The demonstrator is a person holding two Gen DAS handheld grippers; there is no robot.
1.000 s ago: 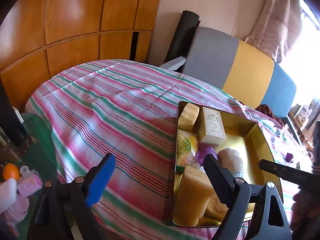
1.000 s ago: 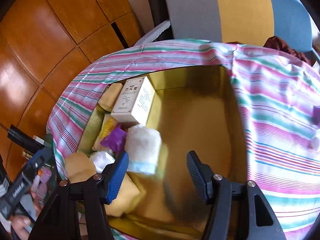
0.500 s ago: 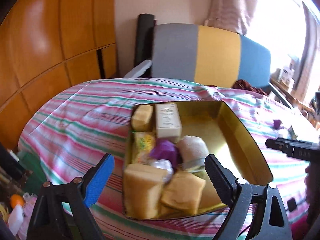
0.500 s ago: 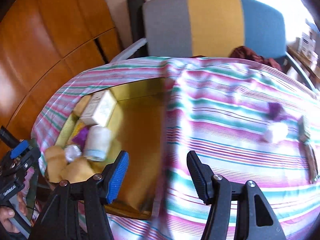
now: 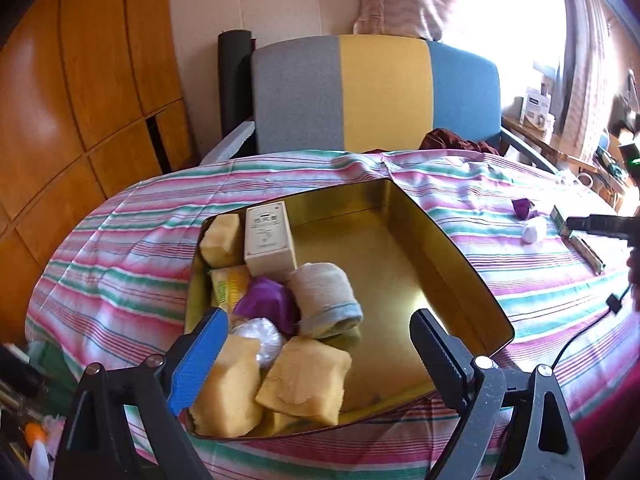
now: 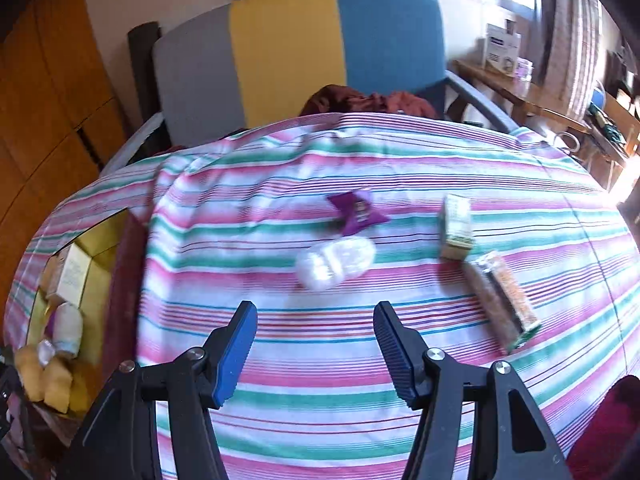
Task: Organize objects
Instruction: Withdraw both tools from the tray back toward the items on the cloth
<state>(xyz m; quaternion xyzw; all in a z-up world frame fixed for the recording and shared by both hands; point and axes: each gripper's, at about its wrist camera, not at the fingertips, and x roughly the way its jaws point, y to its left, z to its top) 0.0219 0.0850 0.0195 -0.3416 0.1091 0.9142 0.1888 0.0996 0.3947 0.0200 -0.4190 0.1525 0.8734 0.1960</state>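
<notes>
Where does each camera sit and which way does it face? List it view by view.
Left wrist: sits on the left gripper, looks down into the gold tin of packed things; jaws open, empty.
Right wrist: sits on the right gripper, looks down at the striped cloth with the purple wrapper, white packet and small box; jaws open, empty.
Shared: tin, cloth, wrapper, packet, striped chair.

Left gripper (image 5: pixel 316 344) and right gripper (image 6: pixel 316 342) look alike: black plastic frames with silver screws, each bearing one blue ribbed jaw pad and one black. Dark red sleeve (image 6: pixel 604 420), lower right.
</notes>
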